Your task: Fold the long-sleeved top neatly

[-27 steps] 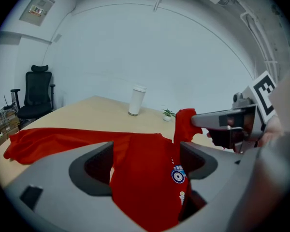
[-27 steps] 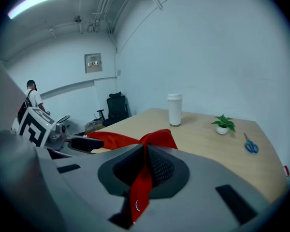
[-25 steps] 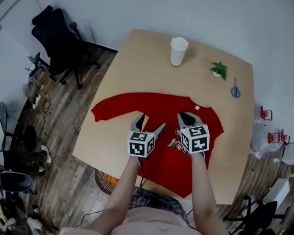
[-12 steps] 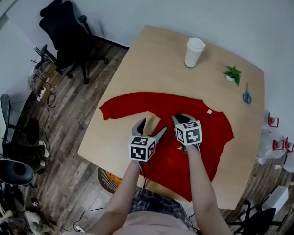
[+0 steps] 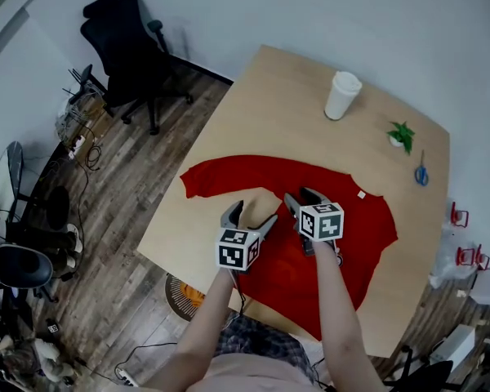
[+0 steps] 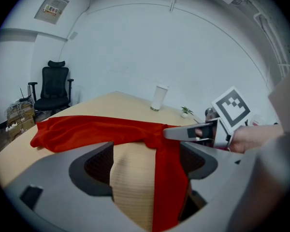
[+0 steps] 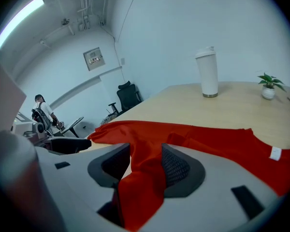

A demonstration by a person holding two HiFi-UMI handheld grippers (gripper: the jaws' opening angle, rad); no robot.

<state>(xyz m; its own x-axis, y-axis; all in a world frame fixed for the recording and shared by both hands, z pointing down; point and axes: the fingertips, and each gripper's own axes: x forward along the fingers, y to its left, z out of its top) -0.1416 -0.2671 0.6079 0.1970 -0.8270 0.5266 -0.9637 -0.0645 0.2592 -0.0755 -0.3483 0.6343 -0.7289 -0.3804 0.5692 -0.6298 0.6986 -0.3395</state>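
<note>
A red long-sleeved top [image 5: 351, 219] lies spread on the wooden table [image 5: 269, 96], its left sleeve [image 5: 224, 174] stretched out toward the table's left edge. My left gripper [image 5: 251, 216] stands open near the underarm; in the left gripper view [image 6: 145, 164] bare wood and the cloth's edge [image 6: 171, 178] lie between its jaws. My right gripper [image 5: 300, 199] is just to its right. Its jaws are opening, and in the right gripper view [image 7: 146, 166] a raised fold of the red cloth [image 7: 140, 178] runs loosely between the pads.
At the table's far side stand a white tumbler [image 5: 341, 95] and a small potted plant [image 5: 402, 135], with blue scissors [image 5: 421, 172] near the right edge. A black office chair [image 5: 126, 47] stands on the wood floor to the left.
Both grippers have come lower onto the top near the underarm. The right gripper's jaws, shut before, now stand apart around the fold.
</note>
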